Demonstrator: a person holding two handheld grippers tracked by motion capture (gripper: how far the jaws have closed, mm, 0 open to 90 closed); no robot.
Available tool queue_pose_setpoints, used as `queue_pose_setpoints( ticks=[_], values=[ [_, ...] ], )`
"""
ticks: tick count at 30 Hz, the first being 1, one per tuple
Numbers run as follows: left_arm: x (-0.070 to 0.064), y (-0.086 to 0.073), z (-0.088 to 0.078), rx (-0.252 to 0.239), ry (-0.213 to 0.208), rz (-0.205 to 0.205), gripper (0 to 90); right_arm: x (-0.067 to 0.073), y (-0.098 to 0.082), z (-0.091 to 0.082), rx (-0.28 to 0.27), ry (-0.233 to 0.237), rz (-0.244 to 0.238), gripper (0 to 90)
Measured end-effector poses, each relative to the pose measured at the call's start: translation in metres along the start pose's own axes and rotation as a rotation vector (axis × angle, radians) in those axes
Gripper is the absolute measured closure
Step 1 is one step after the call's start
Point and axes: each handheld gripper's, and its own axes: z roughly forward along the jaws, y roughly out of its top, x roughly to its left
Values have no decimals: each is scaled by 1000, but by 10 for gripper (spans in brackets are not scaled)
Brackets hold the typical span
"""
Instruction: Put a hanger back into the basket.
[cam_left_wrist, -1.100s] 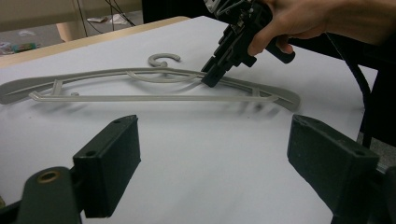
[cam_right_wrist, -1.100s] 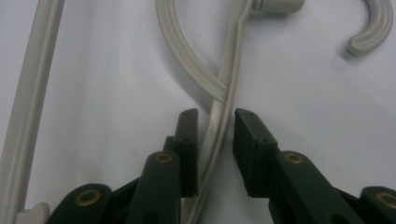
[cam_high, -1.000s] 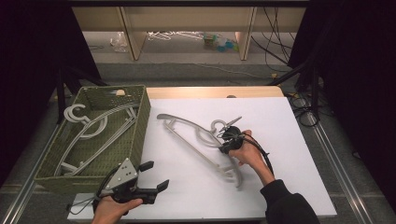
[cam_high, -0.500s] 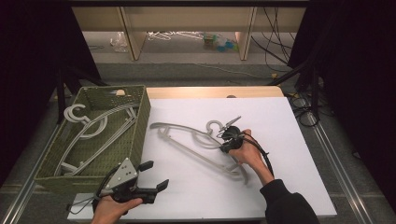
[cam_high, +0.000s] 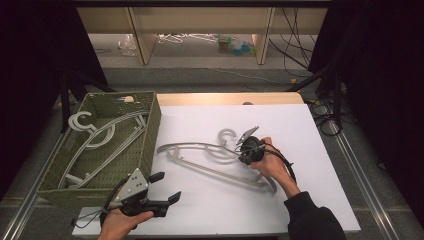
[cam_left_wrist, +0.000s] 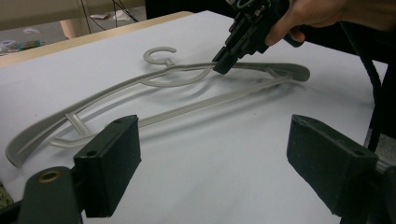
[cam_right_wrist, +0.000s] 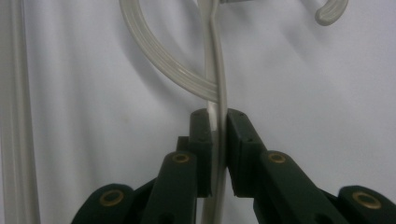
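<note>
A grey plastic hanger (cam_high: 210, 167) lies across the white tabletop (cam_high: 310, 150), its hook (cam_high: 226, 135) pointing to the far side. My right gripper (cam_high: 244, 151) is shut on the hanger's upper arm just beside the hook. The right gripper view shows both pads pinching that thin arm (cam_right_wrist: 219, 70) at the right gripper (cam_right_wrist: 217, 140). In the left gripper view the hanger (cam_left_wrist: 187, 106) seems tipped up on its lower bar, held by the right gripper (cam_left_wrist: 222, 65). My left gripper (cam_high: 167, 186) rests at the table's near left edge, open with nothing between its fingers (cam_left_wrist: 107, 163).
A green woven basket (cam_high: 152, 130) stands at the left of the table and holds several grey hangers (cam_high: 95, 137). Shelving legs and cables lie on the floor beyond the far edge. Black cable trails from the right hand (cam_high: 272, 167).
The hanger's left end has swung toward the near side of the table while the right gripper stayed by the hook. The left gripper has not moved.
</note>
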Motion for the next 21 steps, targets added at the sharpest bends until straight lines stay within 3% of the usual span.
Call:
queue_pose_setpoints(
  ticks=[11,13,18,21],
  values=[
    [2,13,9,3,16,33,176,16,-8,-34,-47,-21,-141,820],
    [3,17,17,24,19,36,182,22,-9,-45,-63,-18,-185,820],
    [5,25,32,58,10,46,200,31,-13,-57,-74,-21,-224,820],
    [7,31,43,87,25,33,204,37,-18,-65,-91,-16,-249,820]
  ],
)
